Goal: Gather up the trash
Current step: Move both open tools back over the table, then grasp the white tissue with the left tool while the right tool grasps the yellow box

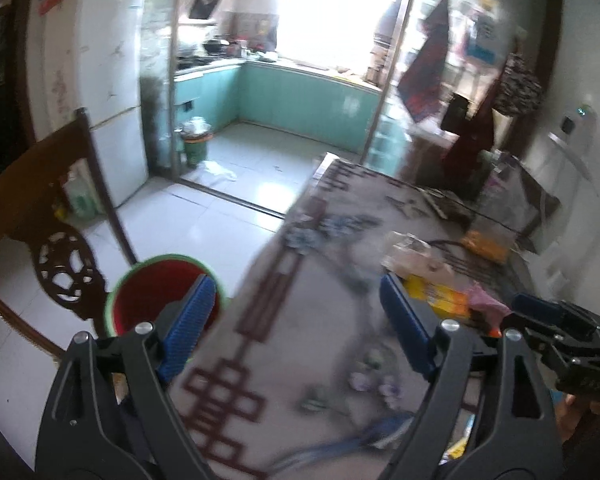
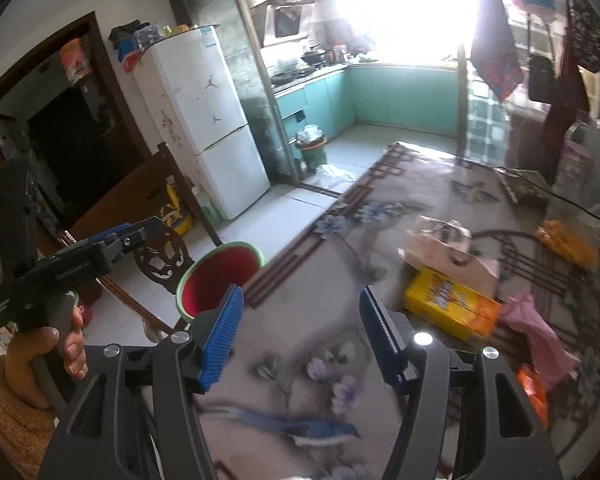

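Both grippers hover over the floral-covered bench (image 2: 300,280) with jaws apart and nothing between them: the left gripper (image 1: 296,328) and the right gripper (image 2: 300,332). One red bin with a green rim (image 2: 220,280) stands at the bench's left edge, beside one carved wooden chair (image 2: 160,256). The trash lies on the right part of the bench: one yellow box (image 2: 452,308), one beige carton (image 2: 448,248) just beyond it, one pink wrapper (image 2: 536,328), two orange packets (image 2: 568,240), one near and one far.

Counting 1 red bin with a green rim (image 2: 219,276), 1 yellow cardboard box (image 2: 450,308), 1 crumpled pink plastic bag (image 2: 538,330), 1 white fridge (image 2: 204,120).
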Available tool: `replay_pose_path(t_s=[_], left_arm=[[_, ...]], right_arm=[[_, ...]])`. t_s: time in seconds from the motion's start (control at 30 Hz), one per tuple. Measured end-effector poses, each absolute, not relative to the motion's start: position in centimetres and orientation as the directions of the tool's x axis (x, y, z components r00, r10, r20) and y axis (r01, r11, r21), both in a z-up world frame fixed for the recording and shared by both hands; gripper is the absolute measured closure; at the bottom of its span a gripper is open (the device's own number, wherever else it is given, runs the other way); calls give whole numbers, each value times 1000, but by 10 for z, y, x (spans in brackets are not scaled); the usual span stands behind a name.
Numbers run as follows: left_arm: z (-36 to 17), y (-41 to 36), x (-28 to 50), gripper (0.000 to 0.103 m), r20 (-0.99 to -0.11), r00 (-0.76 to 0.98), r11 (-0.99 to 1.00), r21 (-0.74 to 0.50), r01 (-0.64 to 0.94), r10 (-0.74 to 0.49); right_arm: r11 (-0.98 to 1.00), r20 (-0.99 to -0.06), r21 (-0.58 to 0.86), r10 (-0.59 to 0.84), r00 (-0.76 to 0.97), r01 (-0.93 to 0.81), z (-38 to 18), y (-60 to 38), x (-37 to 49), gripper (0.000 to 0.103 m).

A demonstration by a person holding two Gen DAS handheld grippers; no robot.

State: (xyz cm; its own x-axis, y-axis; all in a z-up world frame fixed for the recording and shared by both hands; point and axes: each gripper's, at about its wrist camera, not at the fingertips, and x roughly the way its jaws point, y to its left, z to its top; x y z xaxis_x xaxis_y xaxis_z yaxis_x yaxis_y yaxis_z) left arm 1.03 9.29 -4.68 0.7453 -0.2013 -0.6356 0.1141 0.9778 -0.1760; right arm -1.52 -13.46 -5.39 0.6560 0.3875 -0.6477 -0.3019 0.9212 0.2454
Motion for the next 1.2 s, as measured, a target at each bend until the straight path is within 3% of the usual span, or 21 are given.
replay_pose_path(t_s=[0.5,0.7,0.9,0.97,1.07,1.2], left_arm=[[-120,-31,-51,19,-777,468,857,-170,486,-420],[-158,-51,-85,15,-846,276,741,-189,644,-455],[-208,-77,-108,15,-911,150,682,-171,711,-385],[-215,-82,-108,19,-912,122,683,-199,703,-391],[-221,-86,-109,42,-919,126,690,-184,700,-373],[-214,-80,-103,50,-908,143,716,-205,668,-394]], right_arm=[[970,-741,240,211,638,-42,-96,-251,-66,44],[981,-840,102,175,514,-166,-126,-249,-81,43],[961,-895,41,157,417,-274,-146,-243,-89,38],[951,-902,43,169,396,-307,-147,-239,-91,37],[925,-918,17,165,361,-381,-149,-229,-96,37],[881,-937,-25,144,319,-473,-154,-213,-98,31]])
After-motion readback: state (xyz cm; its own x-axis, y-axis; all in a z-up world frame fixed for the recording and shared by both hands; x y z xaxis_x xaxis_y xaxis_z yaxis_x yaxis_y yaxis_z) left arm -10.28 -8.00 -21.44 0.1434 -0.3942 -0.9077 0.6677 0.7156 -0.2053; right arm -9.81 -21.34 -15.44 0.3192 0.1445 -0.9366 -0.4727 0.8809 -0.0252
